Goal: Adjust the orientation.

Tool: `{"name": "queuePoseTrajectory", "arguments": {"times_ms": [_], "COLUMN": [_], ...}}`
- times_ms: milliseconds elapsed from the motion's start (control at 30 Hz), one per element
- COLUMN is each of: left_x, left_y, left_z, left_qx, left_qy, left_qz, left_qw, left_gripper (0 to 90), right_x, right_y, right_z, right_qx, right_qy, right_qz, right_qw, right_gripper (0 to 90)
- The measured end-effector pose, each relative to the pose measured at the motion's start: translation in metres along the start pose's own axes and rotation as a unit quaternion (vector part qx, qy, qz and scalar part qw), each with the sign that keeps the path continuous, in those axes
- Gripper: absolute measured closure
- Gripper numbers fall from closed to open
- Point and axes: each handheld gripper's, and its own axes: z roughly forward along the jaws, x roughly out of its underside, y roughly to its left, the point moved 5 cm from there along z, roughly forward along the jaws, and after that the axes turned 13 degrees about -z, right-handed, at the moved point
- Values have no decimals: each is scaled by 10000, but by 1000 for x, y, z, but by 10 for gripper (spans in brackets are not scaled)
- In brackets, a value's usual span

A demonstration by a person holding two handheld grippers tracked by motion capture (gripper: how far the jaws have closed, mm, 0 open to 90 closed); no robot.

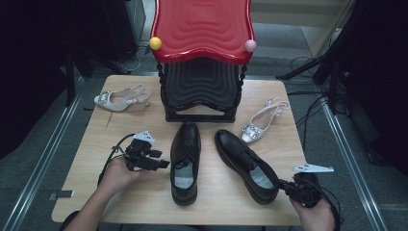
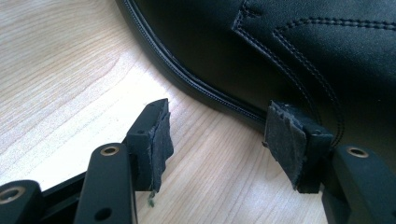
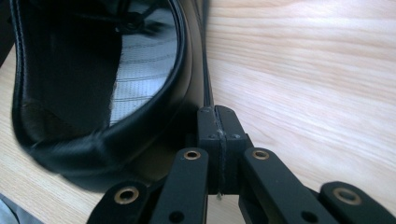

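We have both black shoes on the desk before the red rack (image 1: pixel 202 29), nothing shelved yet. Our left gripper (image 2: pixel 224 140) stands wide beside the left black shoe (image 1: pixel 185 161); our right gripper (image 3: pixel 218 140), jaws pressed together on nothing, nudges the right black shoe (image 1: pixel 246 164) near the desk's front right corner

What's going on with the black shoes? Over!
Left gripper open beside left black shoe. Right gripper shut, empty, at heel of right black shoe. Nothing blocking.

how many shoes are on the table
4: one black shoe at centre left, another black shoe angled at centre right, one silver heeled sandal at far left, one silver heeled sandal at far right. Others may be hidden behind the rack.
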Motion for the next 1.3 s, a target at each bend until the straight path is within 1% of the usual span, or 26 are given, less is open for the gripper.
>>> {"name": "queuePoseTrajectory", "arguments": {"times_ms": [67, 100, 267, 333, 600, 667, 767, 867, 1000, 1033, 1300], "left_x": [0, 0, 0, 0, 0, 0, 0, 0, 0, 0, 0], "left_y": [0, 0, 0, -1, -1, -1, -1, -1, -2, -2, -2], "left_z": [0, 0, 1, 1, 1, 1, 1, 1, 2, 2, 2], "left_qx": [-3, 5, -15, -16, -11, -11, -10, -7, 4, 3, 8], "left_qy": [15, 7, 11, 23, 22, 31, 23, 24, 55, 51, 51], "left_qz": [15, 3, 6, 7, 3, 29, 26, 8, 44, 43, 42], "left_qw": [10000, 10000, 10000, 10000, 10000, 10000, 10000, 10000, 10000, 10000, 10000], "left_gripper": [408, 408, 408, 408, 409, 409, 409, 409, 409, 409, 409], "right_x": [-3, -4, -9, -12, -25, -28, -32, -35, -40, -41, -48], "right_y": [5, 6, 11, 14, 29, 32, 39, 43, 50, 51, 63], "right_z": [4, 4, 10, 13, 25, 27, 30, 34, 38, 39, 45], "right_qx": [-36, -45, -256, -363, -460, -546, -572, -615, -733, -742, -885], "right_qy": [3, -9, -111, -194, -245, -264, -275, -298, -333, -352, -363], "right_qz": [-98, -104, -173, -177, -390, -395, -485, -532, -522, -569, -669], "right_qw": [9999, 9999, 9995, 9990, 9979, 9974, 9968, 9962, 9954, 9950, 9932], "right_gripper": [900, 900, 900, 900, 900, 900, 900, 900, 900, 900, 900]}}
